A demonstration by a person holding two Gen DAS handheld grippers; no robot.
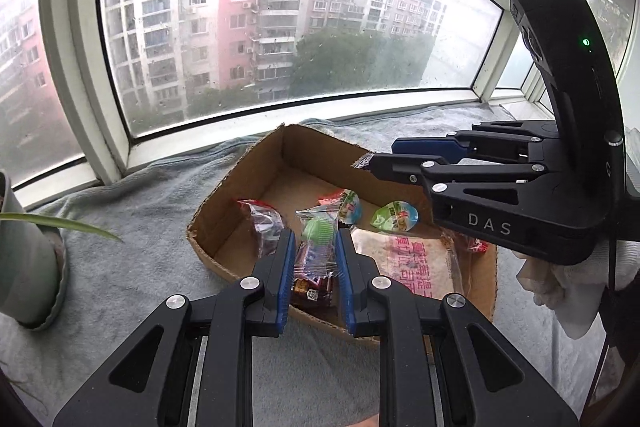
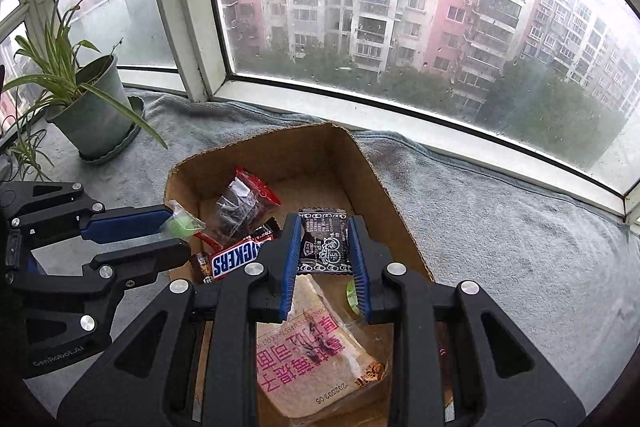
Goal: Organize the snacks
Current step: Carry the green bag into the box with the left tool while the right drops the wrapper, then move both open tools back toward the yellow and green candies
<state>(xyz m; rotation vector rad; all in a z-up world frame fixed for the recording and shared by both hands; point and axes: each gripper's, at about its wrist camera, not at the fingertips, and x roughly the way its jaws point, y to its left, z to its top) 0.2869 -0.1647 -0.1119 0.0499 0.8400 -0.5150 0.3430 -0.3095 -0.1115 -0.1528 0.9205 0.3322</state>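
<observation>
A cardboard box (image 1: 224, 199) (image 2: 384, 183) lies on a grey blanket by the window. My left gripper (image 1: 314, 243) is shut on a clear packet with a green sweet (image 1: 318, 235), also seen in the right wrist view (image 2: 182, 225), held above the box. My right gripper (image 2: 325, 229), seen in the left wrist view (image 1: 370, 163), is shut on a black wrapped snack (image 2: 324, 243) above the box. In the box lie a Snickers bar (image 2: 236, 257), a red-edged clear packet (image 1: 260, 223) (image 2: 244, 207), a large flat pancake pack (image 1: 408, 263) (image 2: 316, 355) and two green round sweets (image 1: 394, 217).
A potted plant (image 2: 92, 115) in a grey-green pot (image 1: 24, 259) stands on the blanket at the left. The window frame (image 1: 280, 111) runs close behind the box. White cloth (image 1: 560, 287) covers the hand at the right.
</observation>
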